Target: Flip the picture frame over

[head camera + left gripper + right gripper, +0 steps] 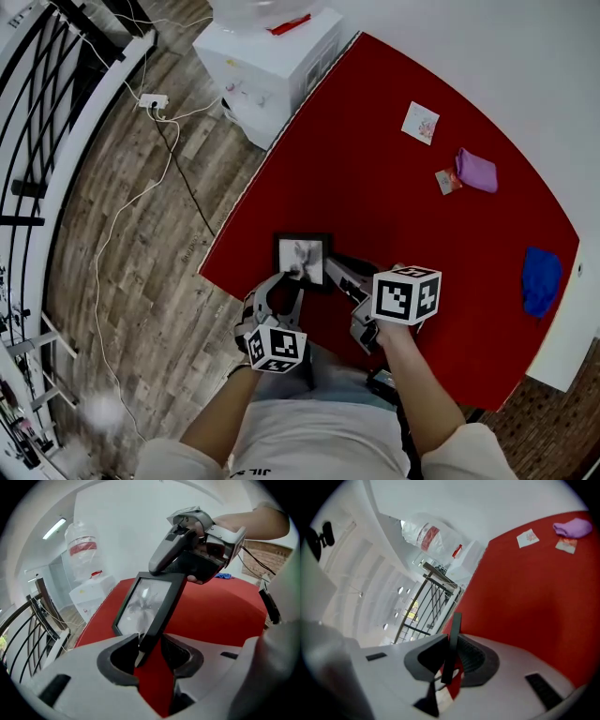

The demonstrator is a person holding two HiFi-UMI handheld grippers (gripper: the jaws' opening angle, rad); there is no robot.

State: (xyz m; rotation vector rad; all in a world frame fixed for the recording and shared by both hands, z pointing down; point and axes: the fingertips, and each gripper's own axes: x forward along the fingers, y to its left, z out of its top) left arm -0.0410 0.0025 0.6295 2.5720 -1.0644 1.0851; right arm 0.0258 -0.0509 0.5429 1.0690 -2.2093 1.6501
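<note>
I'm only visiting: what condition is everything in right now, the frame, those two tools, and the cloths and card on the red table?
Picture frame: tilted up, picture side showing, not yet flipped.
Left tool: open, the frame's corner between its jaws but not pressed.
Right tool: shut on the frame's edge.
Purple cloth: bunched up.
Blue cloth: crumpled.
White card: lying flat.
</note>
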